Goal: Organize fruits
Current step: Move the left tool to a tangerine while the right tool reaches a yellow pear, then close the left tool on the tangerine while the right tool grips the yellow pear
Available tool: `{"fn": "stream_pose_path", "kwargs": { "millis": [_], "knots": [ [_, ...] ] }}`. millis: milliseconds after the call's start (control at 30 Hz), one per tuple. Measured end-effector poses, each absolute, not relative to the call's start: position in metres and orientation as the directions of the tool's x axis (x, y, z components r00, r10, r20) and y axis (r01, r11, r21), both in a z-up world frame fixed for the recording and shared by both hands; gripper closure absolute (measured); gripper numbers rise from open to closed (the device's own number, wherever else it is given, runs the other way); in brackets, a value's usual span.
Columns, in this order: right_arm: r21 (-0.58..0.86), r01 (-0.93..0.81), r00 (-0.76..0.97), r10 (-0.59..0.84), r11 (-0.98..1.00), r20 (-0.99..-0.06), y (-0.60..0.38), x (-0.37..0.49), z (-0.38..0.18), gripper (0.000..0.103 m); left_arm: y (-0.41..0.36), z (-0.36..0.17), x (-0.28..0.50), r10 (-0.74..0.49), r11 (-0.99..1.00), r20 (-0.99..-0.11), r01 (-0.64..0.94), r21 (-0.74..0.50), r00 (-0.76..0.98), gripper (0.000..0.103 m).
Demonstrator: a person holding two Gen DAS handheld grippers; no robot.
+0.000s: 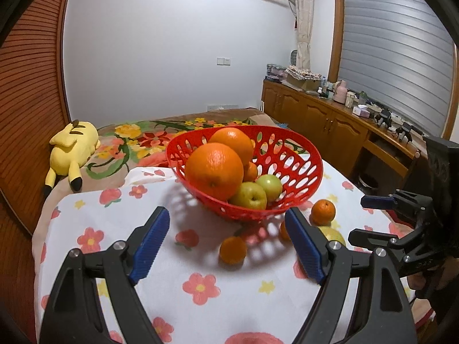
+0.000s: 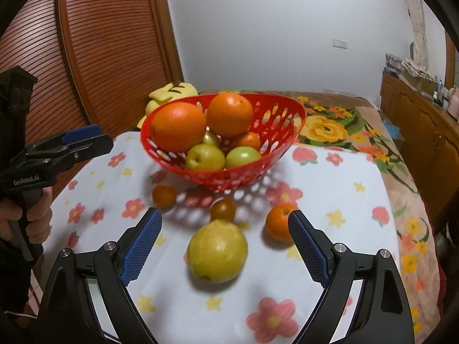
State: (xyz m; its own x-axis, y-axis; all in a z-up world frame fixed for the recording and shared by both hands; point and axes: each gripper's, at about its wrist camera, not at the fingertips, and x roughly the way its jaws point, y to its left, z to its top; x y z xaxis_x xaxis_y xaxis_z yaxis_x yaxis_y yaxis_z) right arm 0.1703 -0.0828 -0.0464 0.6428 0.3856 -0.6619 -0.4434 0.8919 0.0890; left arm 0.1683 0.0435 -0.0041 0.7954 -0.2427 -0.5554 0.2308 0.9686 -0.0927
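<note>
Bed (image 1: pixel 178 126) with flowered blanket runs along the back, wood slatted wardrobe (image 1: pixel 31 91) on one side, wood cabinet (image 1: pixel 321 120) with clutter under the window on the other. Yellow plush toy (image 1: pixel 71 149) lies on the bed by the wardrobe.

Desk (image 2: pixel 338 177) under a white cloth with flower print carries all the fruit.

Red perforated basket (image 2: pixel 275 120) sits mid-desk, tilted on its rounded bottom. Inside: two big oranges (image 2: pixel 179 126) on top, touching each other; two green apples (image 2: pixel 205 157) side by side at the near wall; one small tangerine (image 2: pixel 248 140) behind the apples; another yellowish fruit partly hidden under the oranges.

Loose on the cloth, in front of the basket:
- yellow pear (image 2: pixel 217 250), biggest loose piece, nearest the right gripper
- tangerine (image 2: pixel 278 222) just beside the right gripper's right finger, partly hidden by it
- two smaller tangerines in the basket's shadow, one near the pear (image 2: pixel 223 209), one further toward the left gripper (image 2: pixel 164 195)

Right gripper (image 2: pixel 225 248): jaws wide apart, nothing clamped. Pear lies between the fingers in view, pads not touching it.

Left gripper (image 1: pixel 226 230): jaws wide apart, empty, aimed at the basket's near wall, one small tangerine on the cloth between the fingers in view, no contact. A hand (image 2: pixel 31 215) holds its grip at the right wrist view's edge.
</note>
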Motion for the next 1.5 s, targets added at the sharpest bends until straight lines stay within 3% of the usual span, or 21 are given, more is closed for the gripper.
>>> {"fn": "stream_pose_path", "kwargs": {
  "millis": [667,1033,1100,1167,1267,1500],
  "knots": [
    [0.113,-0.414,0.615,0.369,0.903,-0.697,-0.078,0.172,-0.084,0.013,0.04,-0.053,0.188,-0.24,0.966,-0.625,0.247,-0.077,0.743,0.02],
    [0.104,-0.427,0.576,0.359,0.898,-0.735,-0.068,0.181,-0.101,0.025,0.028,-0.073,0.207,-0.242,0.958,-0.7,0.279,-0.063,0.672,0.02],
    [0.106,-0.429,0.569,0.359,0.897,-0.739,-0.067,0.182,-0.103,0.028,0.026,-0.076,0.209,-0.24,0.957,-0.713,0.285,-0.059,0.659,0.023],
    [0.107,-0.431,0.564,0.36,0.896,-0.743,-0.066,0.182,-0.104,0.038,0.024,-0.078,0.211,-0.237,0.955,-0.722,0.29,-0.053,0.649,0.03],
    [0.111,-0.431,0.561,0.363,0.895,-0.744,-0.067,0.182,-0.105,0.038,0.022,-0.082,0.214,-0.226,0.957,-0.736,0.286,-0.046,0.638,0.041],
    [0.117,-0.432,0.56,0.367,0.895,-0.743,-0.068,0.182,-0.105,0.038,0.019,-0.089,0.221,-0.235,0.953,-0.762,0.296,-0.059,0.604,0.054]
  ]
}}
